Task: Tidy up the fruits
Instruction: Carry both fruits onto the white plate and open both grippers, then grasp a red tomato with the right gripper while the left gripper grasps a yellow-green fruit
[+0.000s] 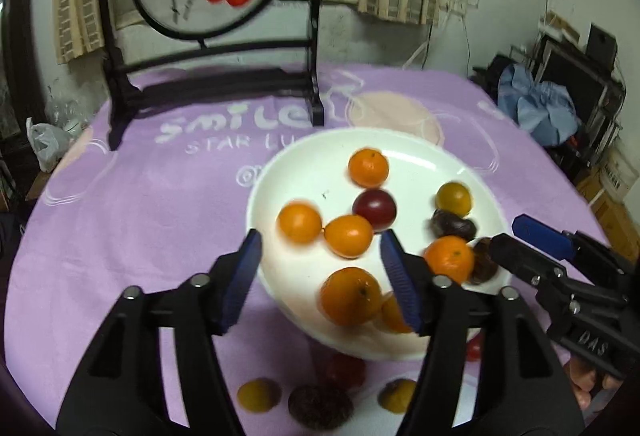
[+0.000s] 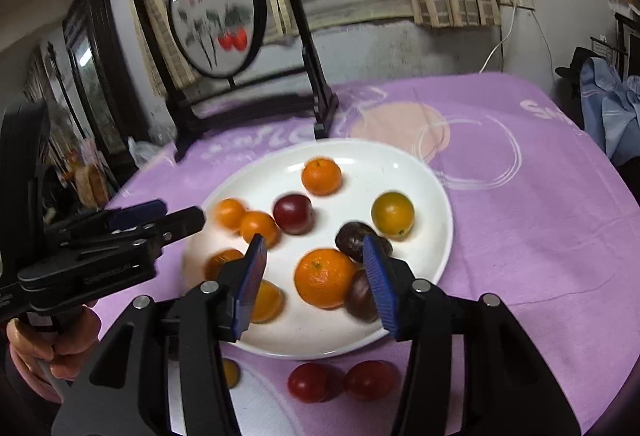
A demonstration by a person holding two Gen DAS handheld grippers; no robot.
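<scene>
Above the white plate [image 1: 304,159], both grippers' fingers [image 1: 248,256] [image 2: 380,276] hang parted and empty over loose oranges [image 2: 324,278].

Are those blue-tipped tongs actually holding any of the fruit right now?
No. The left tongs and the right tongs both stand open above the white plate; the oranges seen between the fingers lie loose on it.

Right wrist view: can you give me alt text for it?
Open right claw hovers empty above a white plate of oranges and dark fruits on a purple tablecloth. Two red fruits lie off the plate; the left claw is at left.
</scene>
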